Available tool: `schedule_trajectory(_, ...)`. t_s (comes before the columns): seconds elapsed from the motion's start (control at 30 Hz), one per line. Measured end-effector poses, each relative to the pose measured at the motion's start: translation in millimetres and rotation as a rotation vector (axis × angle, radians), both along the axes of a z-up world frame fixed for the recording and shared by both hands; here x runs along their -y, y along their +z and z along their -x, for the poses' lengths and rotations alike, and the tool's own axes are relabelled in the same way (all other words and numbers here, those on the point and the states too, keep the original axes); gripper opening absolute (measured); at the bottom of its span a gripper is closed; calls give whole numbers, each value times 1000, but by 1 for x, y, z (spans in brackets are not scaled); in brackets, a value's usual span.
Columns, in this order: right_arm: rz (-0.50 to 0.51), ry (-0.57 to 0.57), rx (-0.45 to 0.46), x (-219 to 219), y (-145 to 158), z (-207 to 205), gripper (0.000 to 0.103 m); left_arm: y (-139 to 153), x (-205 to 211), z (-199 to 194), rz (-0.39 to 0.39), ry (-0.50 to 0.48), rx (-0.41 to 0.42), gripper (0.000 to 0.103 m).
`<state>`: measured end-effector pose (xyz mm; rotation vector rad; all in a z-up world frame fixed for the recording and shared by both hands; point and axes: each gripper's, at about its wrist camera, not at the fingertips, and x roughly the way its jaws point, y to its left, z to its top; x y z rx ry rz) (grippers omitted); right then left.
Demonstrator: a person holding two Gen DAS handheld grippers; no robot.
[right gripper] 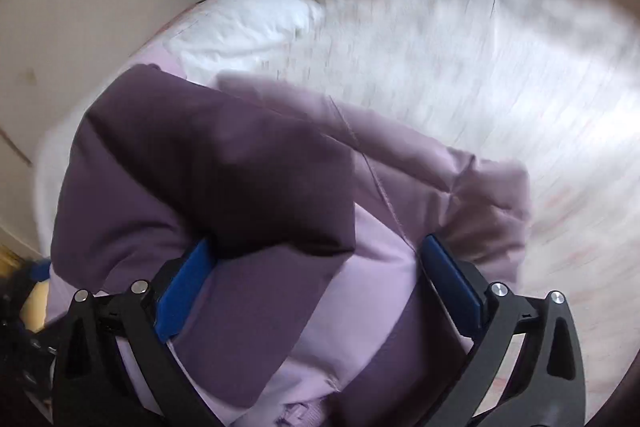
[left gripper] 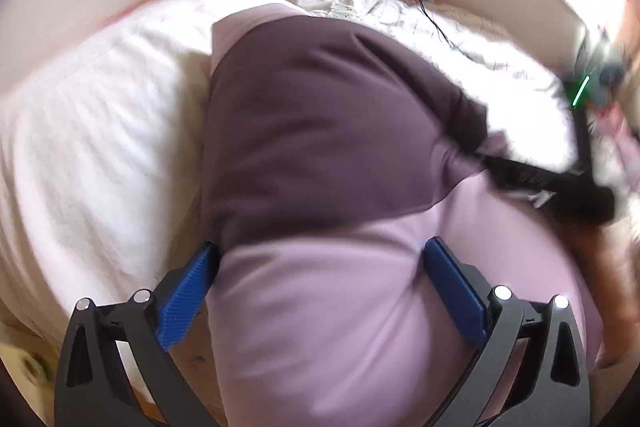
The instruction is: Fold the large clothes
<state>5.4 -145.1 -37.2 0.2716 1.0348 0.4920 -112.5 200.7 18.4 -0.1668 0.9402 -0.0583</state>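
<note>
Now the left gripper [left gripper: 320, 291] stood wide open, blue pads on either side of the pale lilac part of the purple jacket [left gripper: 320, 147], clamping nothing. The right gripper [right gripper: 316, 287] was spread just as wide over the same garment's dark purple panel. The jacket lay on the white bedding [left gripper: 100, 127], both views blurred.

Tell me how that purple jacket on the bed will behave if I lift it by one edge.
Probably floppy: the purple jacket already lies in soft folds and creases on the white bedding, so a lifted edge would likely leave the rest hanging. It looks puffy, so perhaps light for its bulk. The smooth fabric may slip from the open right gripper unless pinched firmly.
</note>
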Motion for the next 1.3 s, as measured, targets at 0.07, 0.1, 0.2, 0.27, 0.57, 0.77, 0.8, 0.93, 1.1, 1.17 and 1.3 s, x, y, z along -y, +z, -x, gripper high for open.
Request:
schedule_trajectory(0.07,66,13,3,-3,9,7,96,-1,4,-9,-22,-4,2,98)
schedule_trajectory(0.1,101,13,1,-2,18,12,96,-3,5,-7,-34,-7,8,98)
schedule_trajectory(0.2,145,-25,42,7,54,49,96,-5,-3,3,-14,-13,39,98)
schedule_trajectory(0.27,121,-4,154,14,89,103,96,0,-5,12,-22,-3,61,98)
schedule_trajectory(0.57,141,8,24,7,8,173,97,9,19,64,-168,-33,138,98)
schedule_trajectory(0.77,282,-47,192,6,63,233,96,20,22,97,-218,-23,241,97)
schedule_trajectory(0.8,295,-59,191,5,62,236,96,22,22,99,-218,-26,261,97)
schedule_trajectory(0.93,315,-72,104,8,45,244,96,31,24,113,-192,-42,325,97)
schedule_trajectory(1.1,410,-76,90,-13,38,241,96,34,19,114,-114,-25,325,97)
schedule_trajectory(1.17,430,-66,69,-20,28,235,96,32,19,117,-126,-16,321,97)
schedule_trajectory(1.3,388,-59,18,-14,38,231,96,28,16,123,-185,-8,321,97)
